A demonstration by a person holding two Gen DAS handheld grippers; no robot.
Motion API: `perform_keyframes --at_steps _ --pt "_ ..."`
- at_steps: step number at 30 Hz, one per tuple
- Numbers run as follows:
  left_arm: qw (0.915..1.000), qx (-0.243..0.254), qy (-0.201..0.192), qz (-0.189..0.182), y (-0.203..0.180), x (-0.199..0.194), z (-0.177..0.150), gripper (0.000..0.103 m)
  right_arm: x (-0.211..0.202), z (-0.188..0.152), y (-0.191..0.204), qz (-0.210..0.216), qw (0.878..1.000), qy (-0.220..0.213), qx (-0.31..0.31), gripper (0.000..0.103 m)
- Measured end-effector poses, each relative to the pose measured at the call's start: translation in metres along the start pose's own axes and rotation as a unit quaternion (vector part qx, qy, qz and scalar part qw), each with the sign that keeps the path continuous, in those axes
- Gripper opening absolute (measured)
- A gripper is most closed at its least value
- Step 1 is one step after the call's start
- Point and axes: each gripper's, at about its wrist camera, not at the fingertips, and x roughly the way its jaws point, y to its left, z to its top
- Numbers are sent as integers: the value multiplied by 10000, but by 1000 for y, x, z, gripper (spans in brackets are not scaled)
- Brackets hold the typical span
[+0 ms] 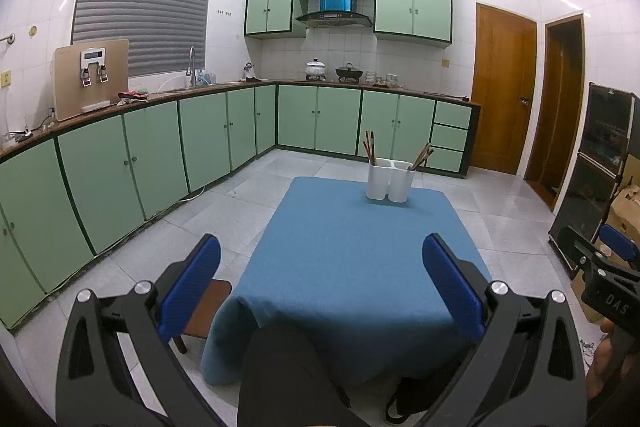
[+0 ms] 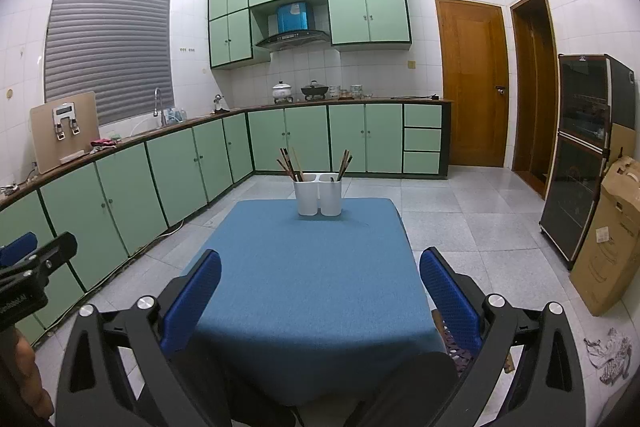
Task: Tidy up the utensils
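Left tool (image 1: pixel 320 287): I read the jaws as spread wide, blue pads (image 1: pixel 190 287) far apart, nothing between them. It hangs above the near edge of the tabletop (image 1: pixel 348 259), which is covered by a blue cloth. A dark-clad knee (image 1: pixel 288 359) of the person sits below it, under the cloth's overhang.

Right tool (image 2: pixel 320 295): same reading, jaws fully apart, empty. It also sits over the near edge of the tabletop, pointing along its length. Each tool shows at the margin of the other's view: the right tool at the right edge of the left camera, the left tool at the left edge of the right camera, so they are side by side and apart.

Task item: white two-compartment holder (image 1: pixel 389 181), upright at the far end of the tabletop, well apart from both tools. From the left tool it lies ahead and to the right; from the right tool it lies almost straight ahead. Chopsticks (image 1: pixel 371 147) stand in the left compartment, leaning slightly left; a second bundle (image 1: pixel 422 155) in the right compartment leans right. Exact count per compartment I cannot tell. The cloth between tools and holder carries nothing.

Beyond: grey tiled floor, green cabinets (image 1: pixel 224 131) along the left and far walls, two wooden doors (image 1: pixel 502 87) at right.
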Motion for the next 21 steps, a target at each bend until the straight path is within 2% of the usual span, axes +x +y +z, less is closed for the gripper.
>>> perform_keyframes --at_steps 21 --pt "10000 -12 2 -21 -3 0 -3 98 1 1 -1 8 10000 12 5 98"
